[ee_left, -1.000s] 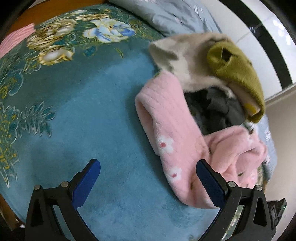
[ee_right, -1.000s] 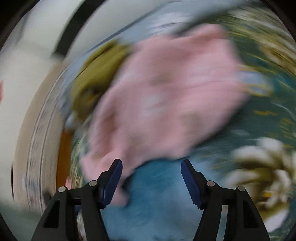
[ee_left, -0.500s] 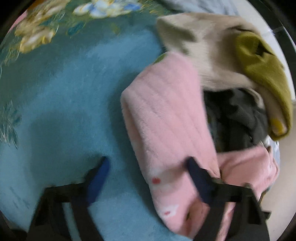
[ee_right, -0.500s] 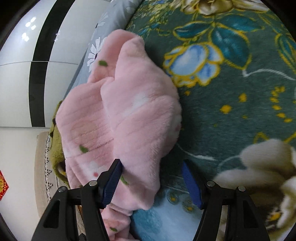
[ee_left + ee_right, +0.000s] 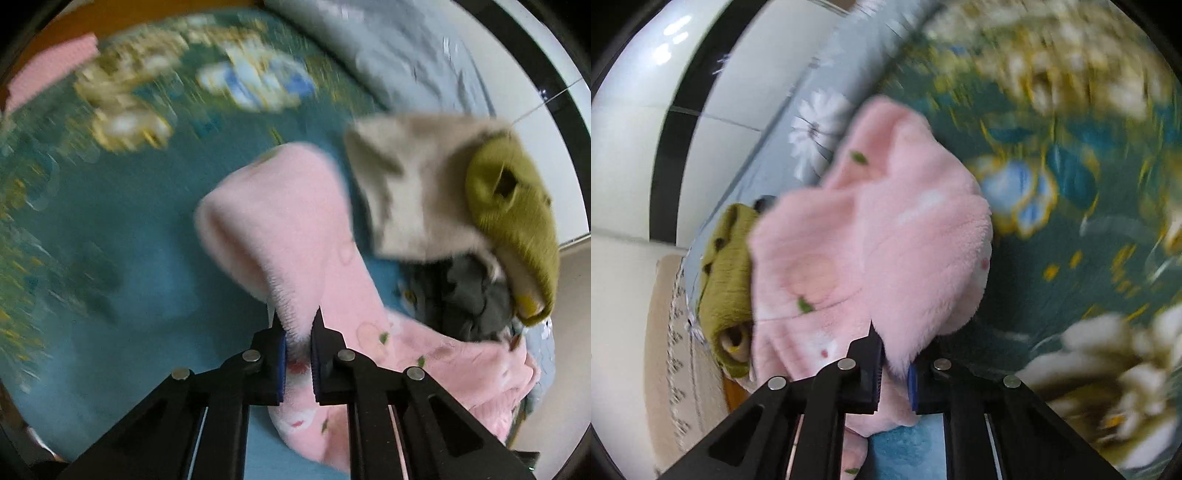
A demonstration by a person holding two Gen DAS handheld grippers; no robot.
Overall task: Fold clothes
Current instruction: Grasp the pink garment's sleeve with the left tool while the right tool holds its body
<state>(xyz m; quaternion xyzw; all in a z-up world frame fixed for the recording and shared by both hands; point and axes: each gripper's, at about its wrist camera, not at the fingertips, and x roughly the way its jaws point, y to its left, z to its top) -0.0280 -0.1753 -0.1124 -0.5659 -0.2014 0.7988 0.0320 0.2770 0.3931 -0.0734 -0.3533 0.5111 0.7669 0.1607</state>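
Observation:
A fluffy pink garment with small flowers [image 5: 295, 229] lies on the teal floral bed cover [image 5: 110, 266]. My left gripper [image 5: 297, 338] is closing its jaws, and the blue pads pinch an edge of the pink fleece, lifting it into a fold. In the right wrist view the same pink garment [image 5: 886, 251] bunches up in front of me. My right gripper [image 5: 894, 363] is also closing, its pads clamped on a lower edge of the fleece.
A heap of other clothes sits beside the pink one: a beige piece [image 5: 417, 177], an olive knit [image 5: 517, 221] and dark grey fabric [image 5: 469, 291]. A grey daisy-print quilt [image 5: 820, 122] runs along the white wall [image 5: 624, 166]. A pink cloth [image 5: 51, 62] lies far left.
Both grippers went from wide open to closed on the pink garment. Its edges now rise off the bed cover with them.

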